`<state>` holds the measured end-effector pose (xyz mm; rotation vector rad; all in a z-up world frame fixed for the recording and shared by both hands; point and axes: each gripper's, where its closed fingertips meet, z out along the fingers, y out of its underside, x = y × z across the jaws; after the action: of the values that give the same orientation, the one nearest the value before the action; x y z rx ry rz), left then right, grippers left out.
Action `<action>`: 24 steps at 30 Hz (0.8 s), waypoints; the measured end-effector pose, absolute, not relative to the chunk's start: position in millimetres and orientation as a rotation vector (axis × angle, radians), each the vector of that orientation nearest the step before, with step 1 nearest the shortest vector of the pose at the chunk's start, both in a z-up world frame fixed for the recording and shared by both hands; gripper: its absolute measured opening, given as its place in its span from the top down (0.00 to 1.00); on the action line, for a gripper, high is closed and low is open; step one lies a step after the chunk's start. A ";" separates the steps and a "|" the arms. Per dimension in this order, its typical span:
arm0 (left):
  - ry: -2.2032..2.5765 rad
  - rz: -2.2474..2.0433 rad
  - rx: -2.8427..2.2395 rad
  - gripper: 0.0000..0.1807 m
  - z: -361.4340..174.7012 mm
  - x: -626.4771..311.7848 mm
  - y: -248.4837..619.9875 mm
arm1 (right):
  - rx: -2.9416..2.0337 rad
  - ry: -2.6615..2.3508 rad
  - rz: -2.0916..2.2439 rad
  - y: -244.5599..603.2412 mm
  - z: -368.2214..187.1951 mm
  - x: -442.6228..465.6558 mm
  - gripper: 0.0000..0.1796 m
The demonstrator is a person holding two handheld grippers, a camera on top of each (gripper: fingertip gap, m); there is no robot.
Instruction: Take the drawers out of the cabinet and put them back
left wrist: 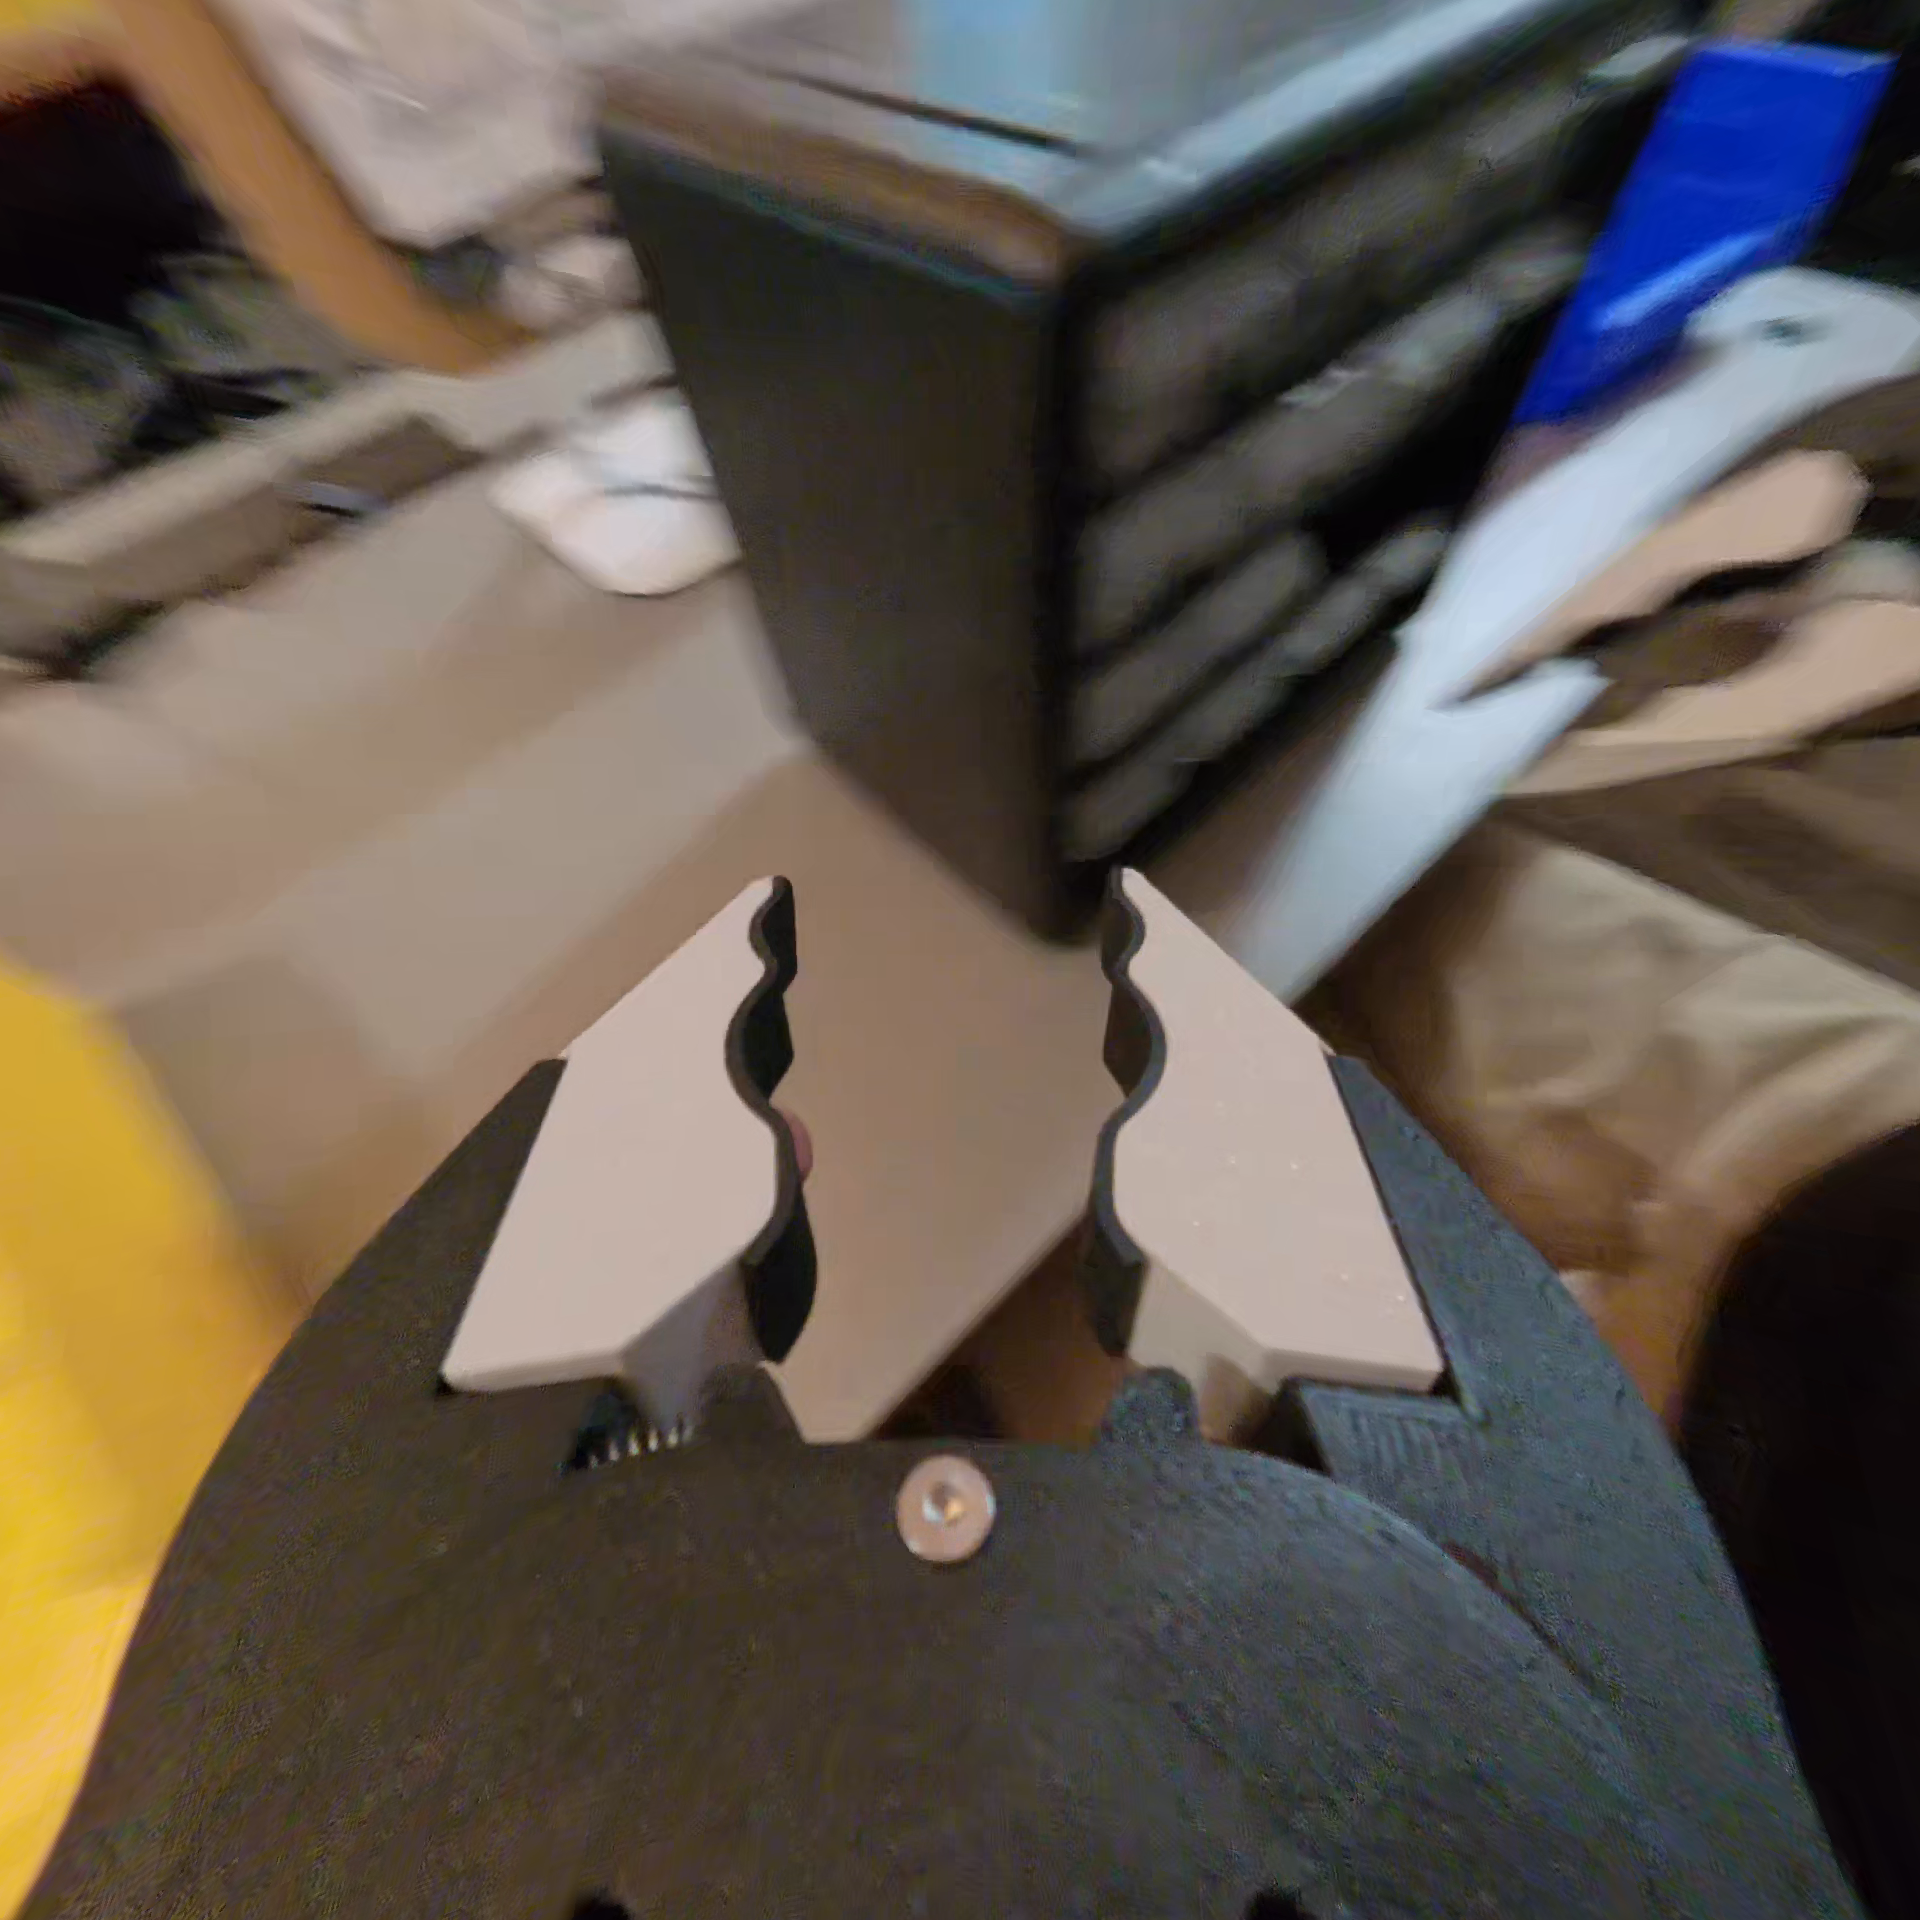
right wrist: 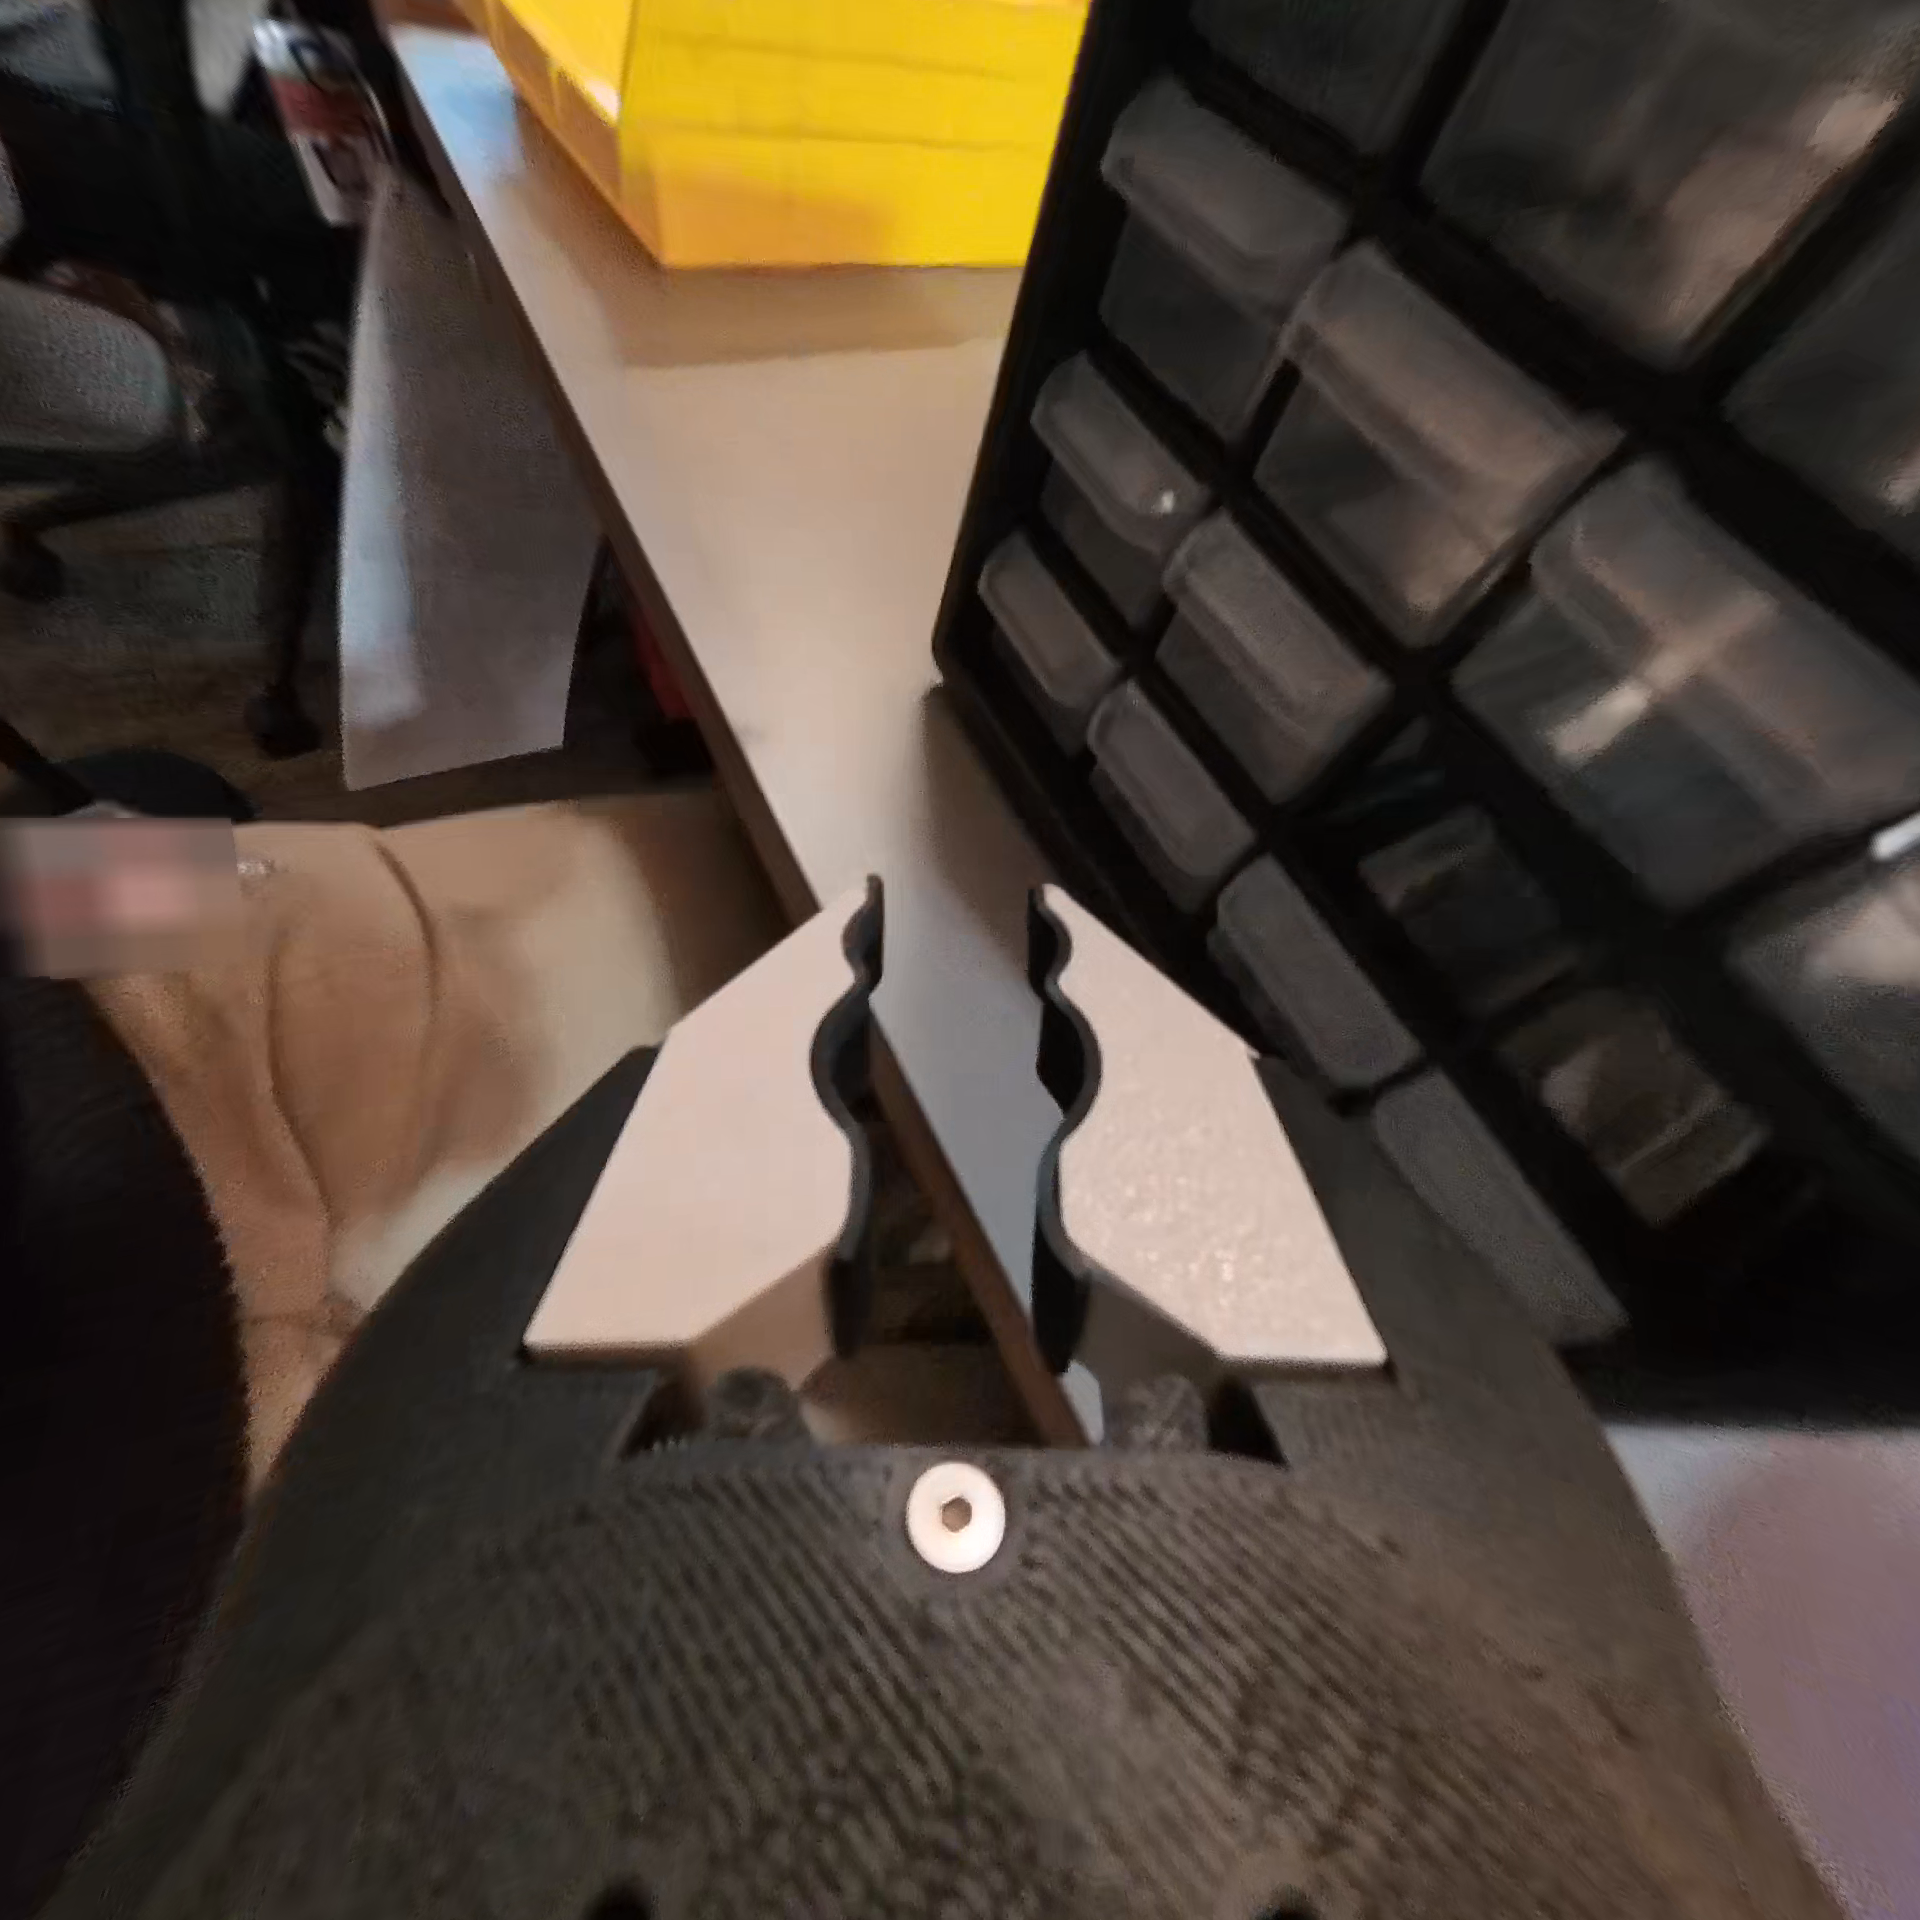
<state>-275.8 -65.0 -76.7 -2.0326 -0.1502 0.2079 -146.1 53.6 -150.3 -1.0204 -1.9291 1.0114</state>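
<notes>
The left claw (left wrist: 948, 935) was open and empty, and the cabinet (left wrist: 904, 499) stood at twelve o'clock, showing its corner edge. The right claw (right wrist: 954, 935) was also open and empty; the drawers (right wrist: 1351, 582) lay at two o'clock on the bench (right wrist: 790, 499), nearer to this claw, I think.

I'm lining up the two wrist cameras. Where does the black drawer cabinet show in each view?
Left wrist view: cabinet at upper centre, seen corner-on, plain side facing, drawer fronts running right.
Right wrist view: cabinet fills the upper right, tilted, its small translucent drawers facing the camera.
Shared landmark: the yellow box, top centre here, seems to be the blurred yellow at the left edge there.
</notes>
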 end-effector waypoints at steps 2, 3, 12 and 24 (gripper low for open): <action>-0.163 0.389 -2.082 0.72 -47.1 -337.5 -101.6 | -1.080 -1.938 0.963 56.9 -163.2 -130.3 0.86; -0.119 0.439 -2.150 0.77 -41.3 -363.0 -119.6 | -1.113 -1.946 0.951 56.9 -170.2 -122.4 0.86; -0.313 0.507 -2.814 0.78 -149.5 -551.6 -221.4 | -1.142 -1.944 0.991 44.5 -172.6 -100.0 0.83; -0.341 0.604 -2.899 0.86 -173.8 -585.7 -230.3 | -1.188 -1.902 1.011 53.6 -172.4 -93.0 0.83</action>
<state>-585.7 -230.3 -173.8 -2.8986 -0.3407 0.6037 -93.0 53.6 -172.4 -1.1879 -1.9021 1.0112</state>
